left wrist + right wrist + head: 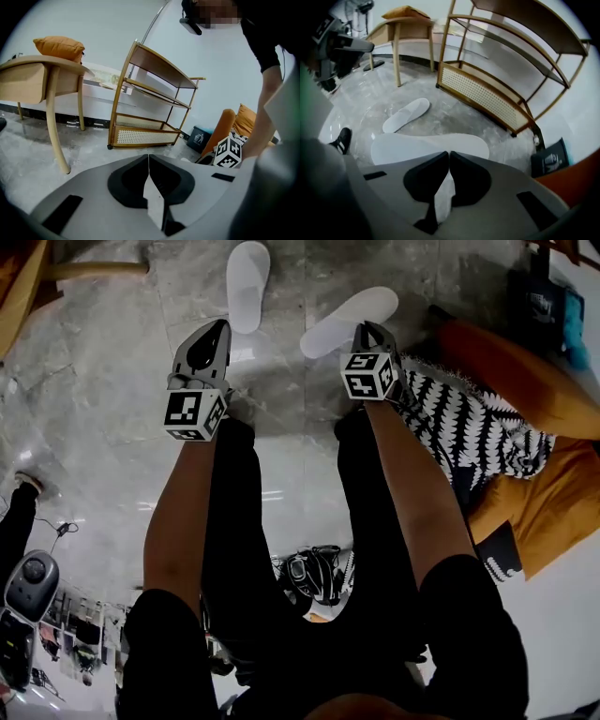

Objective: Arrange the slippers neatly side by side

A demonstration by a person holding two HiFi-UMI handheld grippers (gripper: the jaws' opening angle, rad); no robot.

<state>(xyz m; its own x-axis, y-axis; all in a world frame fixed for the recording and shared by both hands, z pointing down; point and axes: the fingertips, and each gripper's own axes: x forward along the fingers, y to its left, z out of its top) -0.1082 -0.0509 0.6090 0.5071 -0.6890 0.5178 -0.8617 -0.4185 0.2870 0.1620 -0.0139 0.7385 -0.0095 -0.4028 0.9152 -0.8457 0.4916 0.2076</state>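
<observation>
– Where are the slippers?

– Both are on the grey marble floor (112, 381), in front of the person's legs. The other slipper (247, 282) (407, 114) lies flat and well out from the wooden rack (487, 93), its long side pointing straight away from the person. The angled slipper (342, 320) (422, 145) sits to its right, turned slantwise, so the two are apart and not parallel.

– What is the right gripper doing?

– The right gripper (367, 327) (449, 153) points steeply down, with its jaws brought together on the near edge of the angled slipper. In the right gripper view the white sole spreads out just beyond the tips.

– And the left one?

– The left gripper (221, 329) (149, 157) has its jaws together with nothing between them. It hangs above the floor, short of the other slipper's heel and not touching it. Its own view faces the rack and a wooden table (37, 77) with an orange cushion (58, 47) on top
</observation>
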